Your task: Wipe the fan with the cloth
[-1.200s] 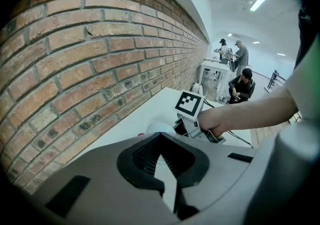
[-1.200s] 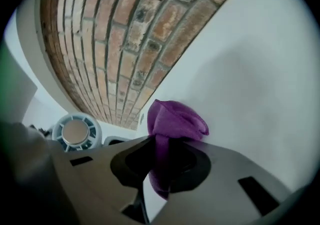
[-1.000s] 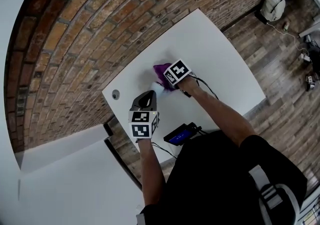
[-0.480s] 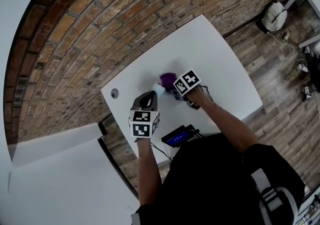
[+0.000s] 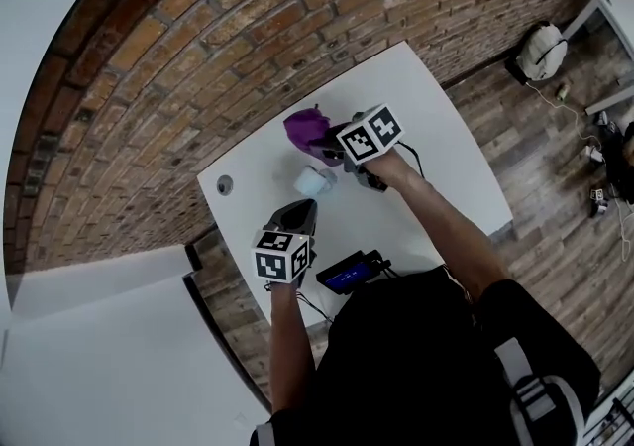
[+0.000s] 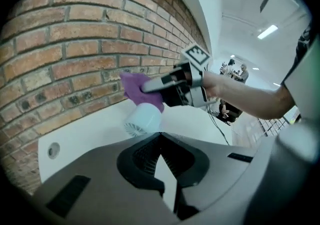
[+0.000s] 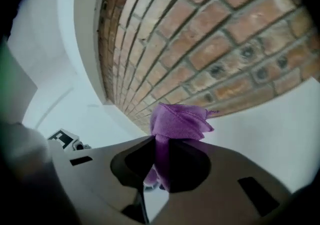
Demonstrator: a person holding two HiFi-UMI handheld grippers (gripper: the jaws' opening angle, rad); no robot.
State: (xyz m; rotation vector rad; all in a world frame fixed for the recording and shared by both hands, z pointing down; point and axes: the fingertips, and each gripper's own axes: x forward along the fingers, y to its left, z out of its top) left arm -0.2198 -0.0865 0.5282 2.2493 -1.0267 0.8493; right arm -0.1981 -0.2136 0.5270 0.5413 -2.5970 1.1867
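A small white fan (image 5: pixel 315 181) lies on its side on the white table (image 5: pixel 436 137), its grille (image 6: pixel 134 129) turned toward my left gripper. That left gripper (image 5: pixel 301 208) is shut and empty, a short way in front of the fan (image 6: pixel 142 119). My right gripper (image 5: pixel 330 144) hangs in the air above and behind the fan, shut on a bunched purple cloth (image 5: pixel 305 127). In the right gripper view the cloth (image 7: pixel 176 121) sticks out from between the jaws against the brick wall. The cloth (image 6: pixel 136 87) does not touch the fan.
A brick wall (image 5: pixel 218 28) runs along the table's far edge. A round cable hole (image 5: pixel 225 184) sits at the table's left corner. A black device with a blue screen (image 5: pixel 349 272) lies at the near edge. A white bag (image 5: pixel 543 46) lies on the wooden floor.
My right gripper has risen with the purple cloth, off the fan and toward the wall, leaving the fan uncovered. My left gripper has drawn back a little from the fan.
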